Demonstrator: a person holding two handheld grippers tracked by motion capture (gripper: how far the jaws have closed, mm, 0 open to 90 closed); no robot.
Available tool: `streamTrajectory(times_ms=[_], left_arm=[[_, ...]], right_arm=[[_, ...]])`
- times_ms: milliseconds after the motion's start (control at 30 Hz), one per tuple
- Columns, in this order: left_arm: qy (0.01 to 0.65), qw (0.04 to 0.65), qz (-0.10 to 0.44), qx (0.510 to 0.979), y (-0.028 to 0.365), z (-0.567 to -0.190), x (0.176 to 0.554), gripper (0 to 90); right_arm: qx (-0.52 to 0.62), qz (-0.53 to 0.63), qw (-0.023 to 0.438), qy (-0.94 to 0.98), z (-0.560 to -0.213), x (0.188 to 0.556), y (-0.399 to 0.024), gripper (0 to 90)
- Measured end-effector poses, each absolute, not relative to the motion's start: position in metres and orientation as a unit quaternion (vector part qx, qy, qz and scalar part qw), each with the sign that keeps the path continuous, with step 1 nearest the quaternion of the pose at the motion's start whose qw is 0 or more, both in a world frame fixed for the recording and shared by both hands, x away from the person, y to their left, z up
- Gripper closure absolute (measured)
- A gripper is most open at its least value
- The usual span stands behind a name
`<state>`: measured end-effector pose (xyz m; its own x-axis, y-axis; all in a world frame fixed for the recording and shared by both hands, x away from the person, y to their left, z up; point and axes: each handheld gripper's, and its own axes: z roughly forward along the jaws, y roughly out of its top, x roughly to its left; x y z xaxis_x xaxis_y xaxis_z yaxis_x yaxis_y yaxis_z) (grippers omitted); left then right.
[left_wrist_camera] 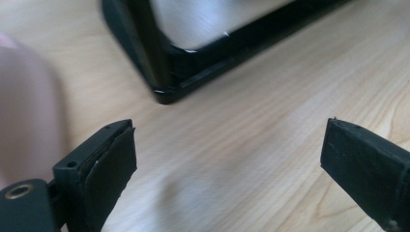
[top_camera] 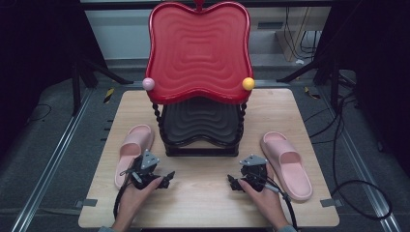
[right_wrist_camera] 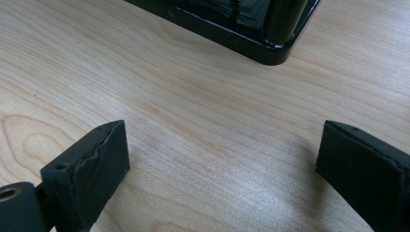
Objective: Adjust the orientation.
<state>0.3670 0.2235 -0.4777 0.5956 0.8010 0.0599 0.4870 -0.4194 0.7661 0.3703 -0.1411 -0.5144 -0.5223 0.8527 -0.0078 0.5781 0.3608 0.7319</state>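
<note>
**Both tools open and empty, slippers waiting at the sides**

The work seems to be at its very start. The left tool (top_camera: 167, 180) and the right tool (top_camera: 233, 182) rest low over the wooden counter (top_camera: 203, 203), each one held in a hand, and they point inward toward each other. In both gripper views the two black jaws stand wide apart with only bare wood between them, so neither tool holds anything.

The things nearest to them are two pink slippers. The left slipper (top_camera: 133, 150) lies just beside the left tool, on its outer side. The right slipper (top_camera: 287, 164) lies near the right tool, also on the outer side. Between the slippers stands a two-level rack with a red upper tray (top_camera: 198, 53) and a black lower tray (top_camera: 200, 121).

My judgement is that the slippers should go onto this rack. For the next move, each tool must turn outward to its slipper and close on an edge or on the strap, which probably gives the best hold.

Some parts are hard to read. In the left gripper view the slipper is only a blurred pink shape (left_wrist_camera: 24, 106) at the border. The base of the rack (right_wrist_camera: 251, 36) is cut off in both gripper views. The red tray hides most of the lower tray.
</note>
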Motion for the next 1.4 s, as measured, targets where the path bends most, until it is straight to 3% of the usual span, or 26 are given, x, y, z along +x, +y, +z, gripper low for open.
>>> streamTrajectory(times_ms=[367,667,867,1300,1400], left_arm=[[0.438,0.346,0.242,0.794,0.270,-0.451,0.371,10.7],[0.475,0.311,0.278,0.775,0.317,-0.441,0.378,30.8],[0.499,0.303,0.273,0.765,0.344,-0.448,0.392,43.3],[0.519,0.281,0.245,0.770,0.348,-0.465,0.420,67.4],[0.524,0.284,0.251,0.762,0.351,-0.463,0.419,76.9]], right_arm=[[0.447,0.347,0.198,0.801,-0.514,0.370,-0.141,4.8],[0.447,0.347,0.198,0.801,-0.514,0.370,-0.141,4.8],[0.447,0.347,0.198,0.801,-0.514,0.370,-0.141,4.8],[0.448,0.347,0.197,0.800,-0.514,0.370,-0.141,4.8],[0.449,0.347,0.196,0.800,-0.514,0.370,-0.141,4.8]])
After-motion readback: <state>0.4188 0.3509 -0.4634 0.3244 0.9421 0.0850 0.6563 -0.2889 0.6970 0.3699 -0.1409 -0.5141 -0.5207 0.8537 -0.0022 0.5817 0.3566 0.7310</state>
